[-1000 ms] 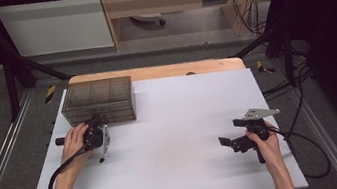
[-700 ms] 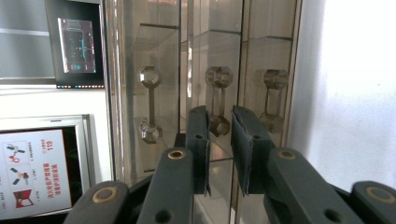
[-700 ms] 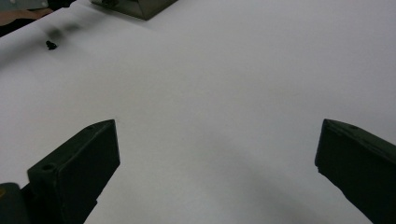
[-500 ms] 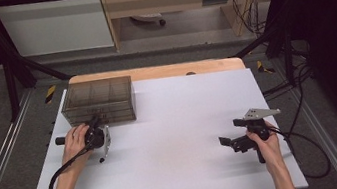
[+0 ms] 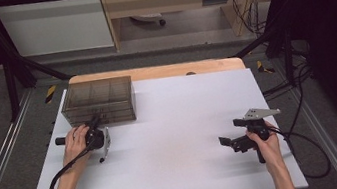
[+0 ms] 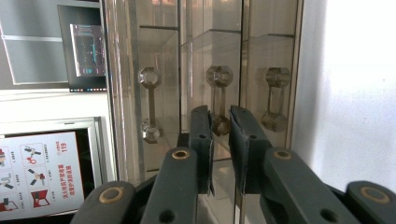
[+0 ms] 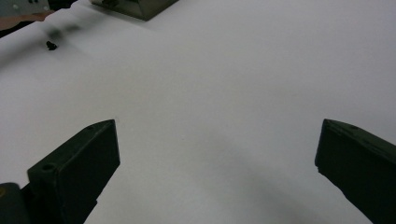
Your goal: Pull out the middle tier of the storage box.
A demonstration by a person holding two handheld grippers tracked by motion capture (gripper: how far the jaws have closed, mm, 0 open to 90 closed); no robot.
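A smoky see-through drawer cabinet (image 5: 98,101) stands at the back left of the white table (image 5: 175,118). My left gripper (image 5: 95,121) is up against its front, turned on its side. In the left gripper view the cabinet (image 6: 154,46) has three drawers, each with a clear two-knobbed handle. The jaws of the left gripper (image 6: 220,116) are closed to a narrow gap on the lower knob of the middle handle (image 6: 219,77). My right gripper (image 5: 231,133) rests at the front right, open wide. In the right gripper view, the right gripper (image 7: 217,140) has bare table between its jaws and the cabinet's corner (image 7: 135,7) far off.
A wooden strip (image 5: 153,71) runs along the table's back edge. Cables (image 5: 312,154) trail off the right side. Black frame posts (image 5: 12,77) stand at both back corners. A wide stretch of white table lies between the two hands.
My left gripper has crept a little forward toward the cabinet front. The right hand and its gripper have stayed put.
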